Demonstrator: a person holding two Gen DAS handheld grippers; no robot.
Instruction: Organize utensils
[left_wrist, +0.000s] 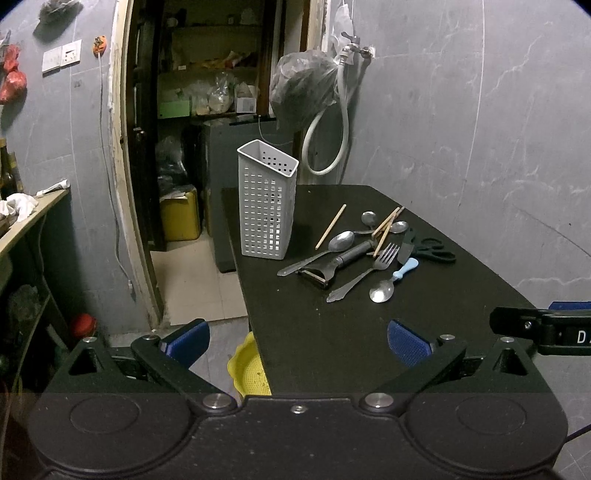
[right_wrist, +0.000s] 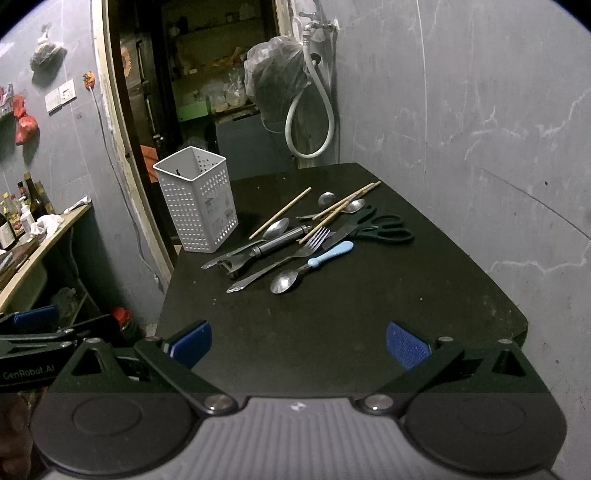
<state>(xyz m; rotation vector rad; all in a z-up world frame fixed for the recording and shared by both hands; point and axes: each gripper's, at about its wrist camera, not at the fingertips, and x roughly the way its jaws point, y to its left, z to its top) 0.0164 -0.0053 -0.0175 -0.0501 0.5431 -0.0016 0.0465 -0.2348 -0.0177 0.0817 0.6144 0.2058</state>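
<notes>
A white perforated utensil holder (left_wrist: 266, 201) (right_wrist: 197, 201) stands upright on the black table (left_wrist: 332, 332) (right_wrist: 332, 317), looking empty inside. Right of it lies a loose pile: a blue-handled spoon (left_wrist: 391, 280) (right_wrist: 314, 264), a fork (left_wrist: 364, 275) (right_wrist: 291, 256), a black-handled peeler (left_wrist: 332, 267) (right_wrist: 258, 253), black scissors (left_wrist: 434, 251) (right_wrist: 384, 229), a knife (left_wrist: 406, 249), more spoons and several wooden chopsticks (left_wrist: 330, 226) (right_wrist: 280, 213). My left gripper (left_wrist: 297, 343) is open over the table's near left edge. My right gripper (right_wrist: 298, 345) is open above the near table, well short of the pile.
Grey walls close in the right and back. A doorway opens behind the holder, with shelves and a yellow canister (left_wrist: 180, 218). A white hose (left_wrist: 332, 140) hangs from a tap. A yellow colander (left_wrist: 248, 369) sits on the floor; a side counter (right_wrist: 40, 243) holds bottles.
</notes>
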